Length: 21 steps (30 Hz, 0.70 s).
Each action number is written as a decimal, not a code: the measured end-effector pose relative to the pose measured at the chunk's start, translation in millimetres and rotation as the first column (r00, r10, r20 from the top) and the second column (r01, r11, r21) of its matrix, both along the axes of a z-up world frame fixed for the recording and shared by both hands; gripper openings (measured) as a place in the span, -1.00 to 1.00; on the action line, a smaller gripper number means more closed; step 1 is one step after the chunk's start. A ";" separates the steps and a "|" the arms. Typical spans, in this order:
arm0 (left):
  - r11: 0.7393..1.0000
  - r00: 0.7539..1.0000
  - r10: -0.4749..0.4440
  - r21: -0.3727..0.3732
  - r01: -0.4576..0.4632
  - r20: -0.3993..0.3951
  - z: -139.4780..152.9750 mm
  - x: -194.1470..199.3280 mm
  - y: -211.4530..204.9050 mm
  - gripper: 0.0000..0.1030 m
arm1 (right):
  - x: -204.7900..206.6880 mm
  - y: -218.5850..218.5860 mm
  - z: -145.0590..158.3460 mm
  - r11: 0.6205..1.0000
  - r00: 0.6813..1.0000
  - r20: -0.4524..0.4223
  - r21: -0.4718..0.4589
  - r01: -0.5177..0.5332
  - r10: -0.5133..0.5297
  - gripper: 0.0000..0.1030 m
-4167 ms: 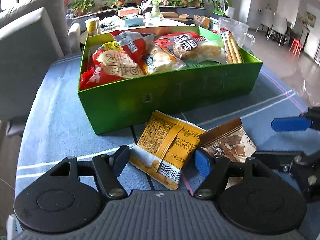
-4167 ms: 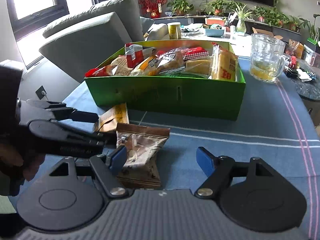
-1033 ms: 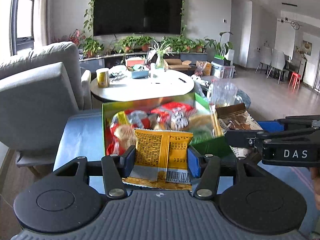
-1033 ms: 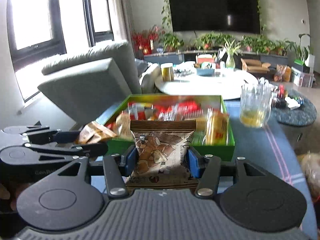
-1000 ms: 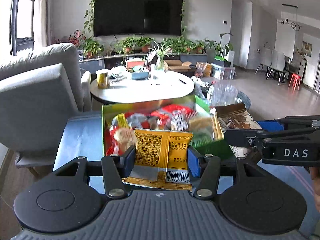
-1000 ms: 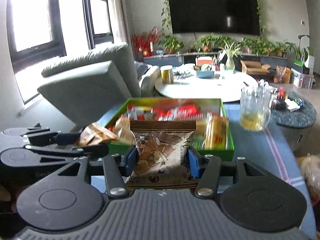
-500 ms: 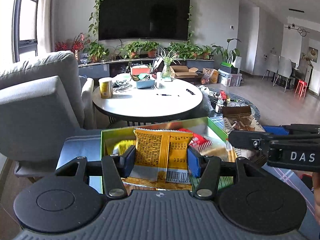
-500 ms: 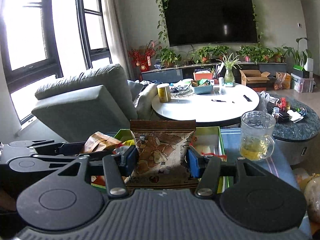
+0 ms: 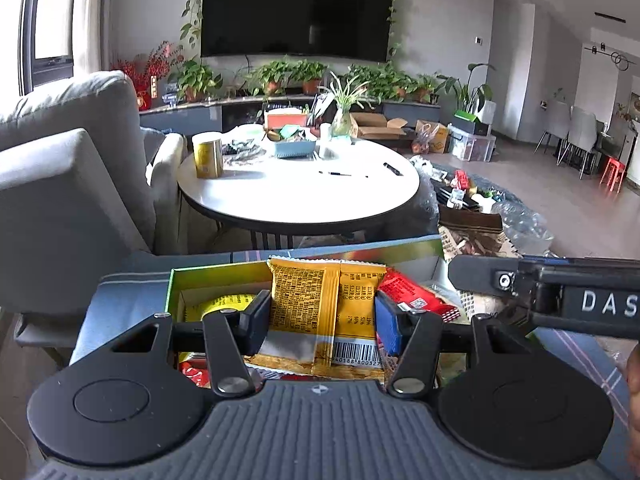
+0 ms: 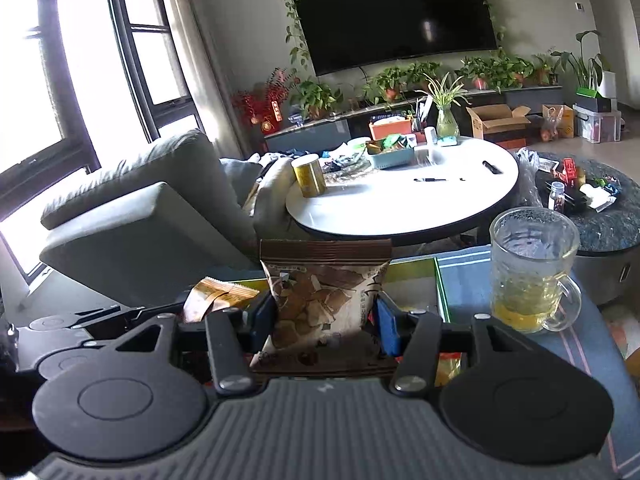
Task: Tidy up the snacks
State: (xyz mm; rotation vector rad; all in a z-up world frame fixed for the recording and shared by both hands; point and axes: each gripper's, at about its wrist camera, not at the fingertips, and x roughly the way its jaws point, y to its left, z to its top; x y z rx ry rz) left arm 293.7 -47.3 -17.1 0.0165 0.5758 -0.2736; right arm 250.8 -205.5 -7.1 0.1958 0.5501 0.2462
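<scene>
Left gripper (image 9: 324, 316): we see it clamped on the yellow snack packet (image 9: 320, 312), held above the green box (image 9: 216, 274)
Right gripper (image 10: 326, 320): we see it clamped on the brown snack packet (image 10: 324, 292), over the box, glass mug (image 10: 532, 268) beside

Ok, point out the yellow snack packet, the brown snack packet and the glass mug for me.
yellow snack packet (image 9: 320, 304), left wrist view, middle of its printed back.
brown snack packet (image 10: 324, 296), right wrist view, centre of its front.
glass mug (image 10: 532, 268), right wrist view, its glass wall.
</scene>
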 end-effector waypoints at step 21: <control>0.999 1.000 0.025 0.032 -0.025 0.006 1.5 -22.5 0.0 0.44 | -19.2 -2.5 10.9 1.000 1.000 0.017 0.021 0.015 -0.015 0.31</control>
